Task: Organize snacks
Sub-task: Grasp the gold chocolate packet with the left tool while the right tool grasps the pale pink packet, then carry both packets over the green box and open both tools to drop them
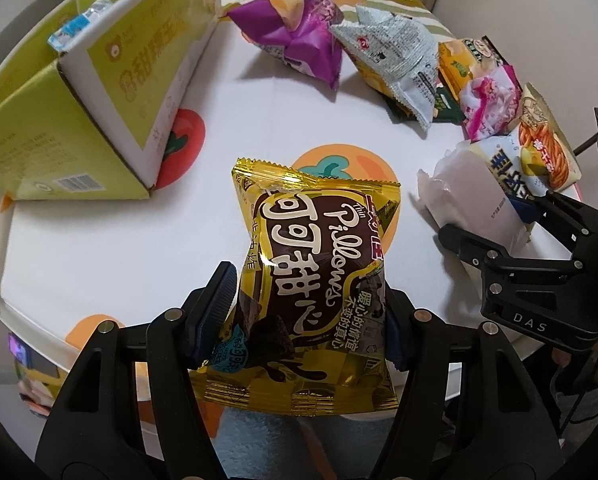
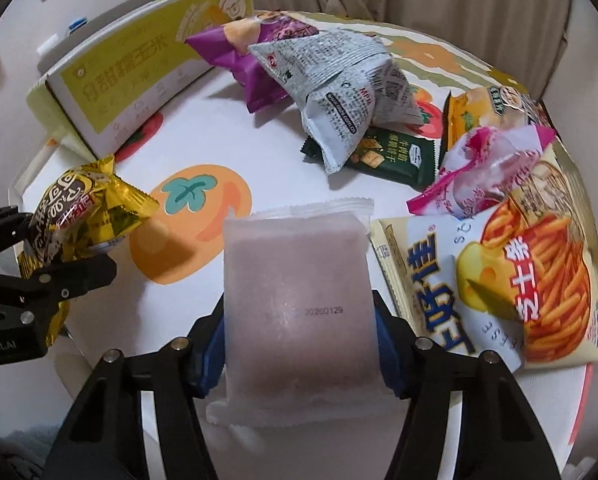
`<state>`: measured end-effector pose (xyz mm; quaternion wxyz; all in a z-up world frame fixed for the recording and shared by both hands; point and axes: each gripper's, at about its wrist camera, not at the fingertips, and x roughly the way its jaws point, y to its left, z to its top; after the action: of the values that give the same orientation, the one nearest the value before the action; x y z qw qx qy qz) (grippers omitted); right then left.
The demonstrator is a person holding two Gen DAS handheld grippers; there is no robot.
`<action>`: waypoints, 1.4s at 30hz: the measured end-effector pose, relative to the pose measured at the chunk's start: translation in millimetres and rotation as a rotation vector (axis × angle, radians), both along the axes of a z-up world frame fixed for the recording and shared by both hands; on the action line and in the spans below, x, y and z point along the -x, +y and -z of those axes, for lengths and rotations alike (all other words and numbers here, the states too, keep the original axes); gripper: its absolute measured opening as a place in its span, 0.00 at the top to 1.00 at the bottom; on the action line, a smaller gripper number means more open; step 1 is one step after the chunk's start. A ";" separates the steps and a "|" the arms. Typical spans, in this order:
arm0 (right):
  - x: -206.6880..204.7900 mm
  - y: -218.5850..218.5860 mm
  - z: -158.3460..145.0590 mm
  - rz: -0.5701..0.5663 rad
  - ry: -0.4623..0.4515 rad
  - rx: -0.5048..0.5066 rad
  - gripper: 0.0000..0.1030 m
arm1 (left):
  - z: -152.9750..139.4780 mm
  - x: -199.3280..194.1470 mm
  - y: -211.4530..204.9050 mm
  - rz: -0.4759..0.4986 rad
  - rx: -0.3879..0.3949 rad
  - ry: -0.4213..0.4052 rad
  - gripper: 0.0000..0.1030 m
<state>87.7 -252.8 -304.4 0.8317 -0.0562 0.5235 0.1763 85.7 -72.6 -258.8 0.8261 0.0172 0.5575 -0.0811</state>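
My left gripper [image 1: 311,300] is shut on a gold-and-brown "Pillows" snack bag [image 1: 319,248], gripped across its lower half and held above the white fruit-printed table [image 1: 119,220]. From the right wrist view the same bag [image 2: 83,204] sits crumpled in that left gripper [image 2: 55,240] at the left edge. My right gripper [image 2: 299,320] has its blue pads pressed on both sides of a frosted pale pink packet [image 2: 295,264]. That packet [image 1: 467,188] and the right gripper [image 1: 499,220] also show at the right of the left wrist view.
A yellow-green cardboard box [image 1: 99,92] stands open at the table's far left. A heap of snacks lies at the right: a purple bag [image 2: 239,60], a silver bag [image 2: 339,80], a dark green cracker pack [image 2: 387,156], a pink wrapper [image 2: 487,172] and a cheese-stick bag [image 2: 519,276].
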 end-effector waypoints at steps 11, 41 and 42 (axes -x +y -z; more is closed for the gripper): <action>11.0 -7.8 -54.7 0.091 -0.085 -0.015 0.44 | -45.5 -2.3 -5.0 0.071 0.031 -0.089 0.41; -77.1 162.6 -195.6 0.212 -0.286 -0.066 0.44 | -161.1 -155.4 211.9 0.061 0.058 -0.271 0.41; -81.1 170.4 -195.0 0.215 -0.280 -0.074 0.44 | -155.8 -163.4 221.7 0.065 0.058 -0.255 0.41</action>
<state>168.9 -82.4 -109.4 0.9119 0.0065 0.3990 0.0959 249.0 149.1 -103.0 0.8873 0.0217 0.4446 -0.1211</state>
